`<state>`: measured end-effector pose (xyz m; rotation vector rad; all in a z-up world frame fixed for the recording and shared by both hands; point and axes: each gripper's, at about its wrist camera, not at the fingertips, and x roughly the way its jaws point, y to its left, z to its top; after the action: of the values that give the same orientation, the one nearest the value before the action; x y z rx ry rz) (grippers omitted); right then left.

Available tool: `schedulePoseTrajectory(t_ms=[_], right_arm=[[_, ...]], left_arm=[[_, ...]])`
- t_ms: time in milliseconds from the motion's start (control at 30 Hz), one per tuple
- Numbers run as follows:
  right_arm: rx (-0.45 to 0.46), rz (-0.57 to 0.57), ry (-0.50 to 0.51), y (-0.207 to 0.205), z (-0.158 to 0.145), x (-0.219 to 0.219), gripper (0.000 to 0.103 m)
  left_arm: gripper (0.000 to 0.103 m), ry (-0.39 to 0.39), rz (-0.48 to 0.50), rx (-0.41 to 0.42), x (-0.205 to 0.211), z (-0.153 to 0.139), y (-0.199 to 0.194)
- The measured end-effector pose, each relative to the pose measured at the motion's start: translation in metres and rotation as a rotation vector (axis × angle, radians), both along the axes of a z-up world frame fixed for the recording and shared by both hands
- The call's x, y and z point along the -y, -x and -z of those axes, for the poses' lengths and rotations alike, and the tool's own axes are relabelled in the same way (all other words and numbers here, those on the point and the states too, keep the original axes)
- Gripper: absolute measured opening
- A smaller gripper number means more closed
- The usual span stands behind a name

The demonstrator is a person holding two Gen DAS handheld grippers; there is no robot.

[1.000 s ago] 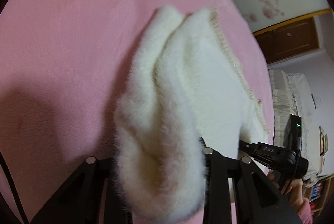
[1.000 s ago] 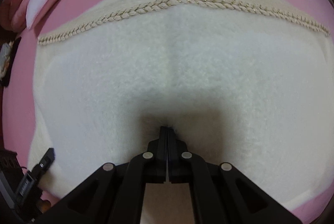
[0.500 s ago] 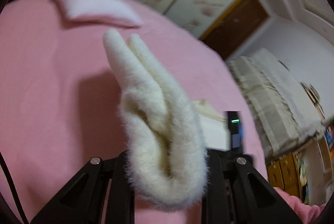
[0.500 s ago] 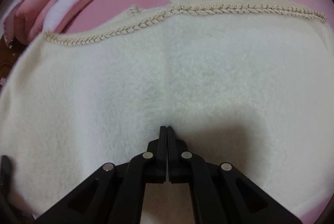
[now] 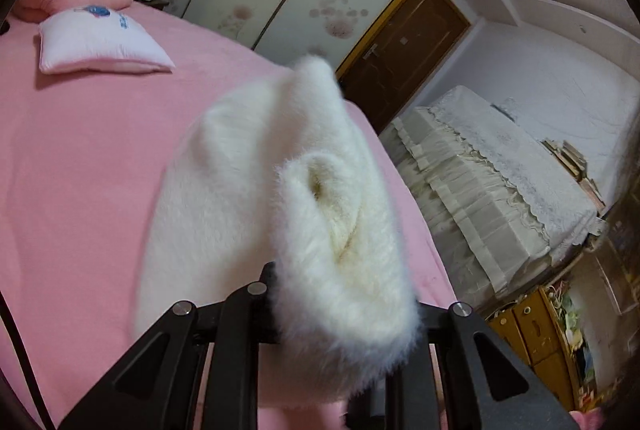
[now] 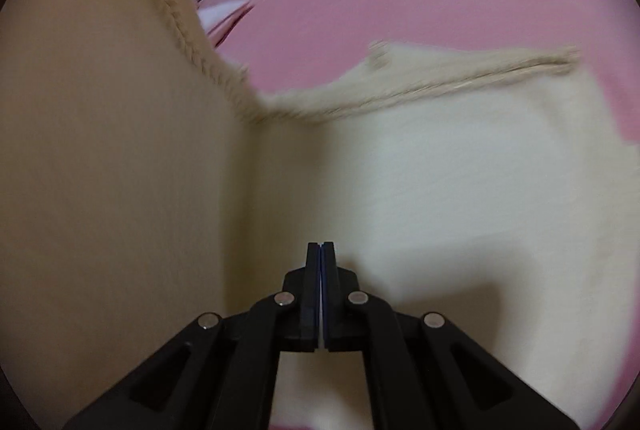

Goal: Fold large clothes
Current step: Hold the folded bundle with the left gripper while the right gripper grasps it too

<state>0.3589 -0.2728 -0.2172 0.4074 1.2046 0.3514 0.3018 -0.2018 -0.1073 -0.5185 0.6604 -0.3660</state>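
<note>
One fluffy cream garment (image 5: 248, 165) with braided trim over a pink bed (image 5: 72, 165): left gripper (image 5: 344, 314) clamps its bunched cuff; right gripper (image 6: 320, 250) pinched together.

My left gripper (image 5: 340, 310) lifted the fluffy white sleeve (image 5: 304, 213) off the pink bed (image 5: 80, 169). Left half of the sweater (image 6: 440, 181) now stands upright beside my right gripper (image 6: 321, 250).

Left tongs' (image 5: 344, 294) tips behind fleece (image 5: 240, 189)
</note>
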Motion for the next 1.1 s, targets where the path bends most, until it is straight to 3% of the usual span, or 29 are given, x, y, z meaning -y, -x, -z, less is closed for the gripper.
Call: schedulePoseTrajectory(t_ms=[167, 300, 367, 467, 500, 567, 633, 667, 700, 767, 967, 1067, 1100], right_arm=[[-0.022, 0.127, 0.078, 0.003, -0.007, 0.125, 0.000], [-0.078, 0.220, 0.023, 0.018, 0.006, 0.207, 0.000], [-0.089, 0.241, -0.037, 0.027, 0.011, 0.229, 0.000], [-0.116, 0.232, -0.212, 0.029, 0.022, 0.249, 0.000], [-0.129, 0.221, -0.271, 0.030, 0.027, 0.255, 0.006], [-0.163, 0.206, -0.336, 0.030, 0.038, 0.255, 0.007], [-0.212, 0.186, -0.359, 0.033, 0.048, 0.251, 0.023], [-0.239, 0.176, -0.374, 0.031, 0.054, 0.247, 0.041], [-0.264, 0.170, -0.380, 0.032, 0.057, 0.246, 0.050], [-0.287, 0.158, -0.392, 0.022, 0.065, 0.235, 0.051], [-0.288, 0.127, -0.406, 0.012, 0.051, 0.192, 0.051], [-0.270, 0.114, -0.493, 0.013, 0.039, 0.190, 0.052], [-0.268, 0.113, -0.506, 0.002, 0.036, 0.169, 0.053]], left_arm=[[0.018, -0.146, -0.007, -0.059, 0.085, 0.028, 0.000], [0.018, -0.409, 0.014, -0.115, 0.163, 0.069, 0.006], [0.018, -0.503, 0.013, -0.113, 0.188, 0.082, 0.010], [0.018, -0.565, 0.008, -0.126, 0.194, 0.095, 0.013], [0.018, -0.584, 0.006, -0.129, 0.192, 0.099, 0.012], [0.019, -0.623, 0.021, -0.135, 0.197, 0.101, 0.012], [0.020, -0.667, 0.040, -0.134, 0.212, 0.100, 0.010], [0.021, -0.683, 0.049, -0.132, 0.213, 0.100, 0.012], [0.024, -0.693, 0.060, -0.135, 0.211, 0.100, 0.013], [0.026, -0.705, 0.078, -0.147, 0.221, 0.100, 0.012], [0.029, -0.714, 0.090, -0.151, 0.221, 0.099, 0.013], [0.029, -0.694, 0.103, -0.165, 0.222, 0.101, 0.015], [0.029, -0.685, 0.110, -0.162, 0.221, 0.100, 0.015]])
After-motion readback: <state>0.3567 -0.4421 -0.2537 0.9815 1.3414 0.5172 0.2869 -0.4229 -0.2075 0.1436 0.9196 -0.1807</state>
